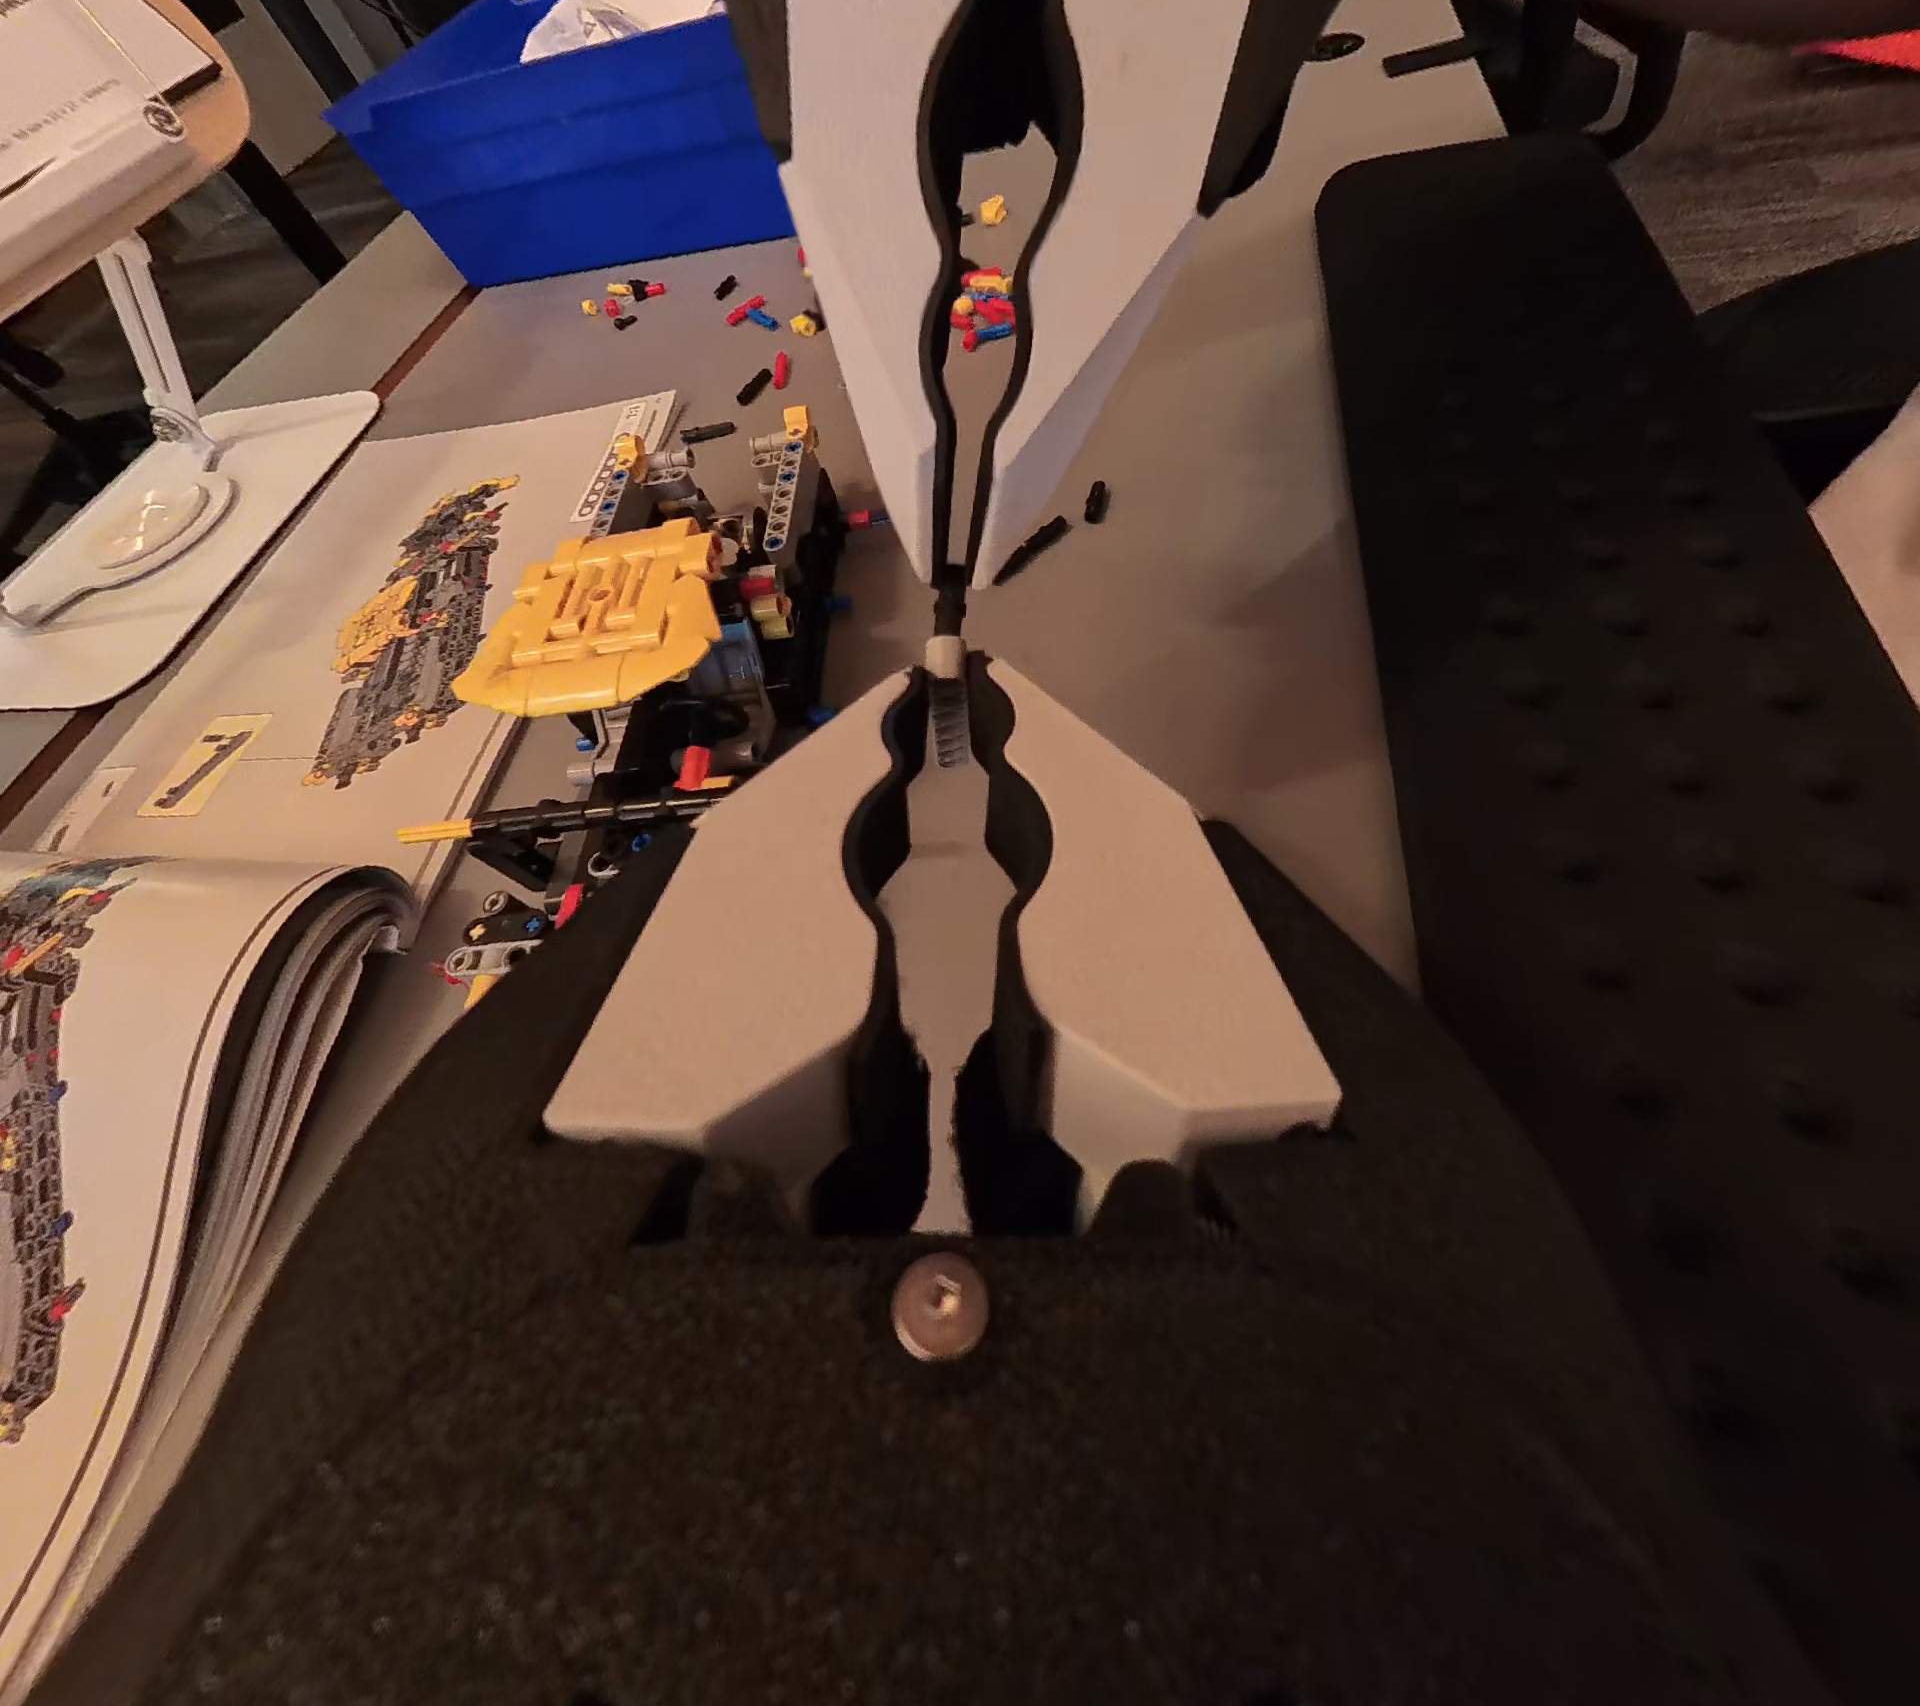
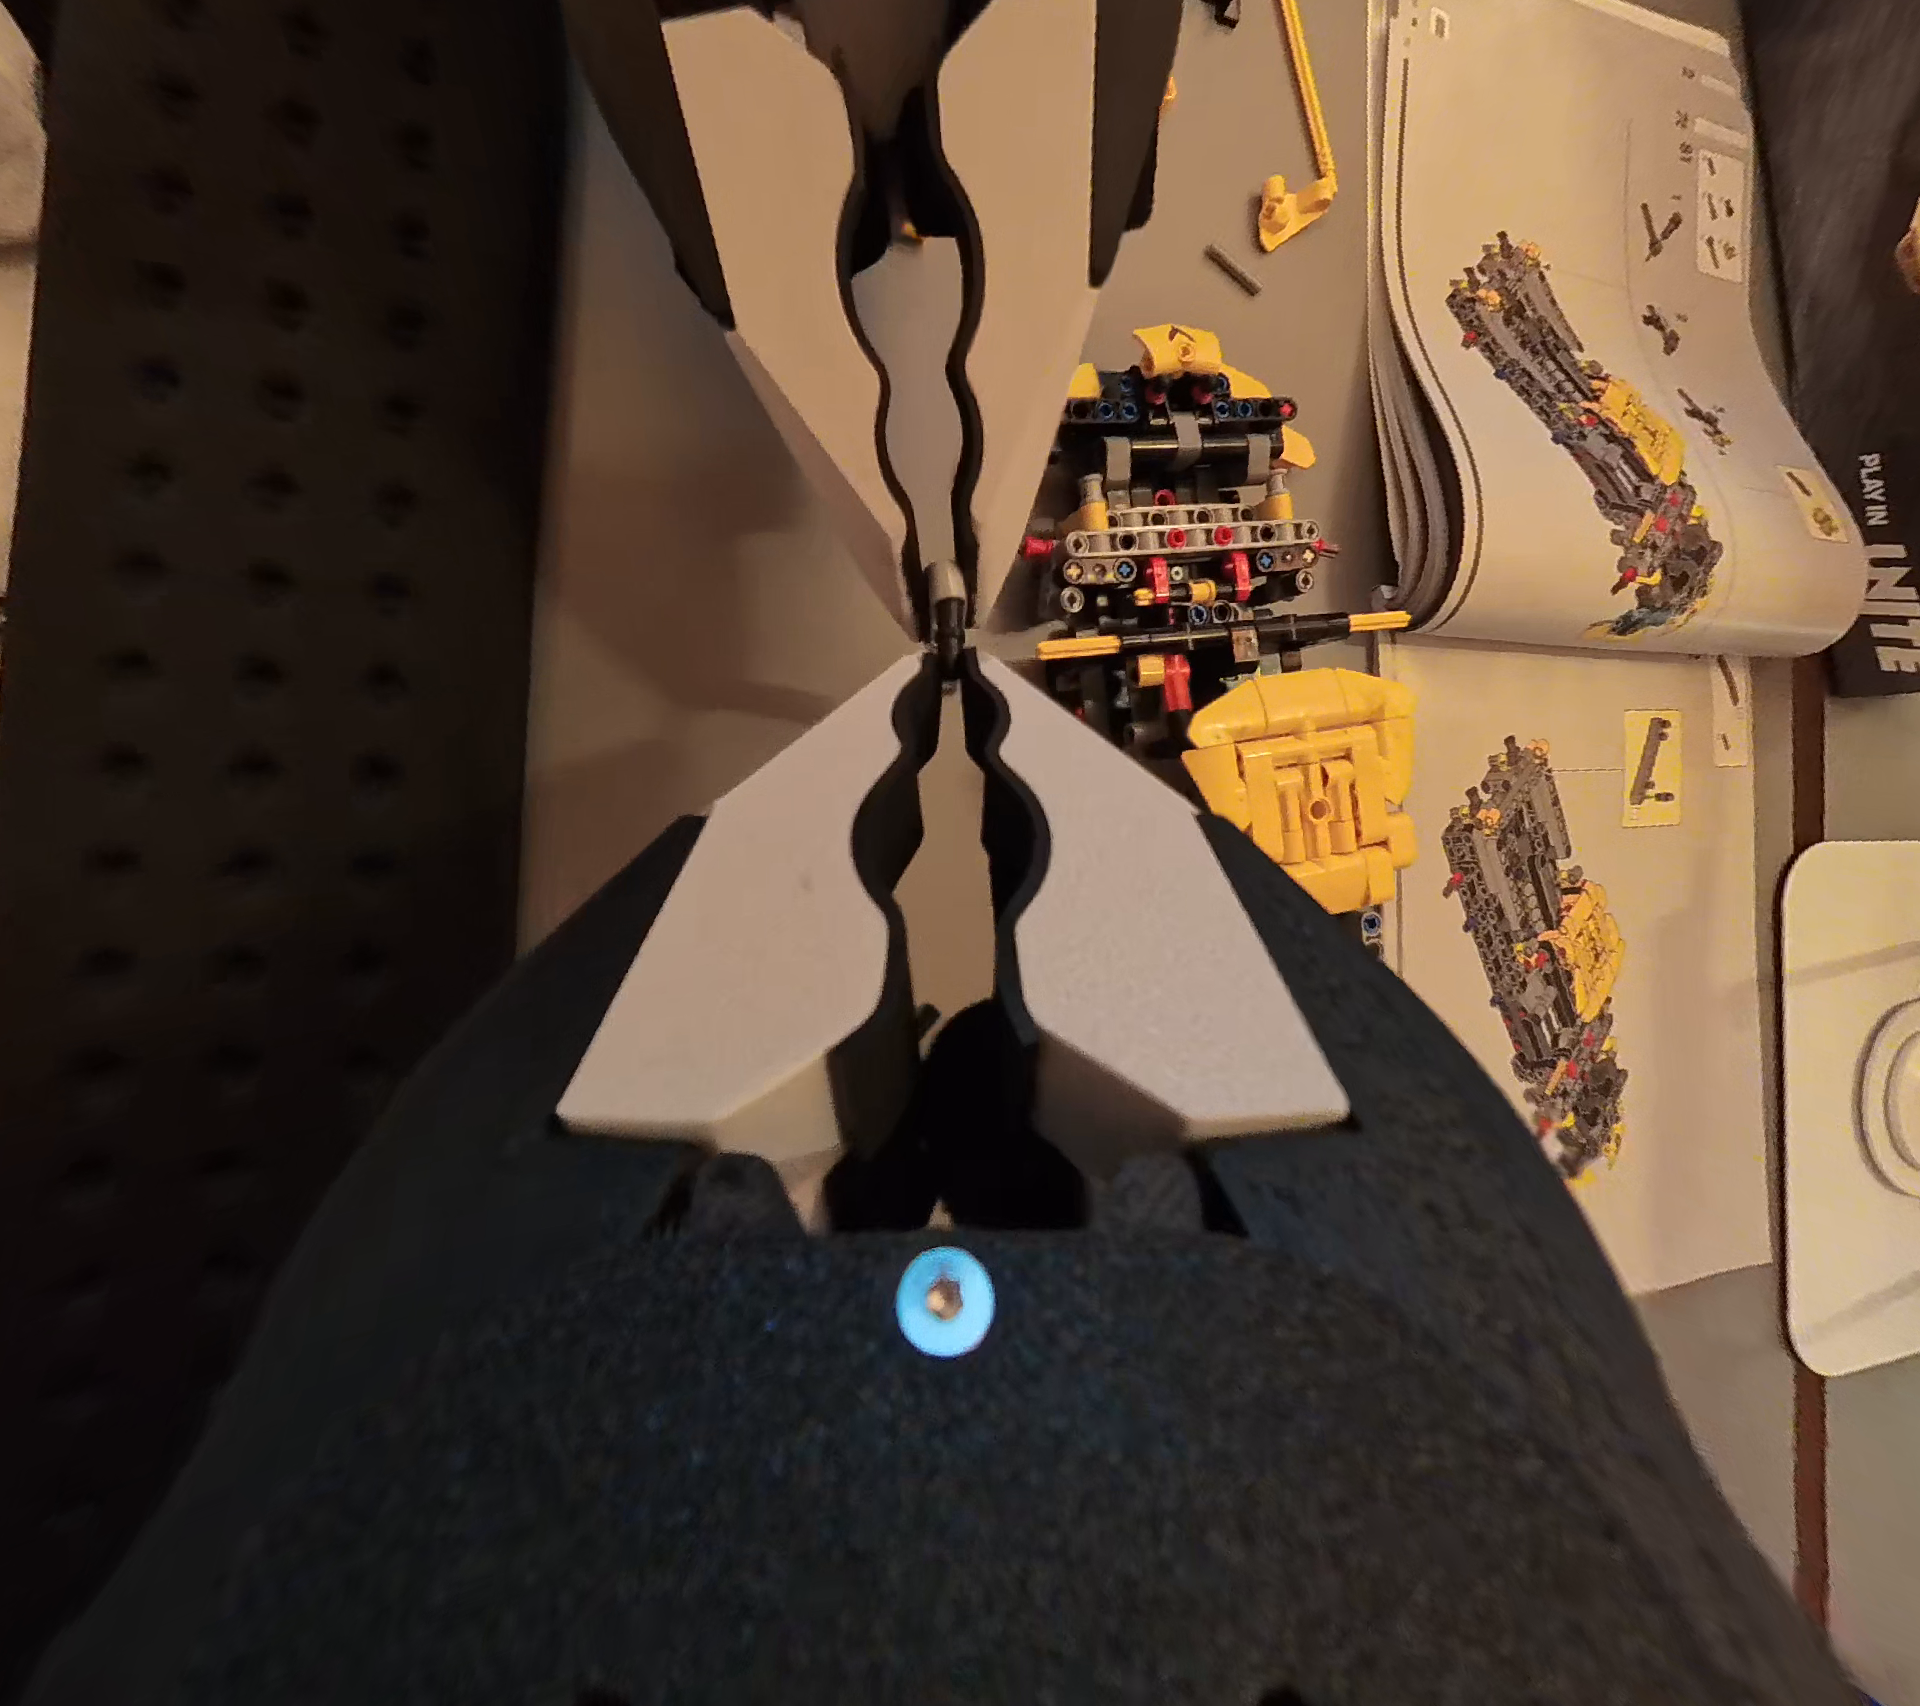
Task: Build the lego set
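Left wrist view shows the left gripper [image 1: 948, 700] clamped on a small grey ridged piece [image 1: 948, 726] with a pale collar at its tip, while the right gripper [image 1: 951, 565] comes in nose to nose from twelve o'clock, its fingers pinched on a short black pin [image 1: 945, 607]. In the right wrist view the roles mirror: the right gripper [image 2: 948, 669] is closed on the black pin [image 2: 948, 640], and the left gripper [image 2: 943, 591] opposite holds the grey piece [image 2: 943, 581]. The two parts meet end to end in the air above the surface [image 1: 1195, 617] — touching, though whether seated cannot be told.

The step in hand appears to be mating these two small parts before they go onto the model. The next move likely calls for a straight push along the shared axis, both grips kept firm so neither part twists out.

Outward, at about nine o'clock of the left gripper, sits one partly built model [image 1: 686, 648] with one yellow panel [image 1: 592, 617] on it. Beyond lie two open instruction booklets [image 2: 1558, 368] and one blue bin [image 1: 561, 129] with crumpled paper at eleven o'clock. Loose pins [image 1: 982, 306] — red, blue, yellow, black — are scattered past counting, well over a dozen. One long yellow beam [image 2: 1304, 77] lies at one o'clock in the right wrist view.
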A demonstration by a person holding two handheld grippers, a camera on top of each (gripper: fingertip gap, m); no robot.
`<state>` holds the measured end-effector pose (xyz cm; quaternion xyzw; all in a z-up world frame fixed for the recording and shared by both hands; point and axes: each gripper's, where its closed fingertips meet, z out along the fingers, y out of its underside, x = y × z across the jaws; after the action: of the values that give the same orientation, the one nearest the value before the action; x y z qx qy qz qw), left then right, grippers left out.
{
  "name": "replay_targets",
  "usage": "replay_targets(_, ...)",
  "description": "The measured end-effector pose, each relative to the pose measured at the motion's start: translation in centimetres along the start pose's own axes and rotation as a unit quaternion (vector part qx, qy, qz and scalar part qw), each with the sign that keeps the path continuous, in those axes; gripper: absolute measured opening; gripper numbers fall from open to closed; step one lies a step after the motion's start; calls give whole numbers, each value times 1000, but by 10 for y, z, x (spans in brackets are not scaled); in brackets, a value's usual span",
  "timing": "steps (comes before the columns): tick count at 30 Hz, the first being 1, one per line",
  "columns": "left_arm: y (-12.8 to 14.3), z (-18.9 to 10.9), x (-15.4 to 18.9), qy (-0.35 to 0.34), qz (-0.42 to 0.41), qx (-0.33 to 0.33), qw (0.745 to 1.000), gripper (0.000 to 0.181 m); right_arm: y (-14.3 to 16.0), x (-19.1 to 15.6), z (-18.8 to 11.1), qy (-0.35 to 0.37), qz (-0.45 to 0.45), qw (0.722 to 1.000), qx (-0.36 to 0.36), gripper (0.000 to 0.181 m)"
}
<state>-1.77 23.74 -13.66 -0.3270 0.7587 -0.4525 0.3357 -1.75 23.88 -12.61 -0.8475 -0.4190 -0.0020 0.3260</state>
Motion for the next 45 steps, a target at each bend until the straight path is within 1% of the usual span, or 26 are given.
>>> replay_targets(2,3,2,1,-7,16,-13,1000,7,2,-1,1,3,-11,1000,-17,3)
replay_targets(6,8,6,3,-20,47,-33,998,7,0,-4,3,7,-27,1000,-10,3)
replay_targets(10,8,7,4,-18,48,-34,998,7,0,-3,3,-22,17,999,35,3)
replay_targets(13,-1,2,2,-7,16,-1,1000,7,-6,-1,-4,-30,47,995,85,3)
replay_targets(16,-14,-6,-1,5,-20,39,999,7,-11,3,-11,-71,131,974,170,3)
replay_targets(18,-18,-8,0,12,-30,52,998,7,-14,2,-13,-83,154,963,207,3)
replay_targets(20,-15,-8,0,13,-29,46,998,7,-14,2,-12,-75,158,960,221,3)
replay_targets(23,-15,-8,1,18,-30,47,998,7,-16,1,-14,-86,176,950,243,3)
replay_targets(29,-16,-7,2,21,-32,49,998,7,-14,0,-12,-95,190,946,244,3)
replay_targets(31,-11,-5,0,15,-33,34,999,7,-6,0,-11,-88,180,957,210,3)
replay_targets(33,-2,-3,-5,2,-30,12,999,7,15,4,-16,-69,156,976,133,3)
replay_targets(34,-2,-3,-7,-3,-33,11,999,7,33,7,-18,-55,144,985,74,3)
replay_targets(35,-3,-4,-9,-6,-39,15,999,7,52,5,-22,-56,136,989,6,3)
replay_targets(36,-5,-5,-11,-10,-45,19,999,7,75,5,-26,-55,132,987,-69,3)
replay_targets(37,-5,-6,-13,-13,-49,20,998,7,98,2,-31,-58,133,980,-140,3)
replay_targets(39,-4,-6,-15,-18,-53,19,998,7,145,-9,-46,-83,161,943,-281,3)
replay_targets(40,-5,-6,-15,-19,-53,21,998,7,166,-13,-52,-89,175,922,-333,3)
replay_targets(41,-6,-6,-15,-20,-53,24,998,7,179,-21,-55,-109,196,904,-365,3)
replay_targets(42,-7,-6,-15,-19,-54,26,998,7,189,-24,-55,-116,211,893,-380,3)
replay_targets(44,-6,-7,-16,-21,-56,24,998,7,206,-27,-54,-118,220,880,-404,3)
replay_targets(45,-6,-6,-16,-22,-56,23,998,7,209,-26,-55,-114,222,879,-407,4)
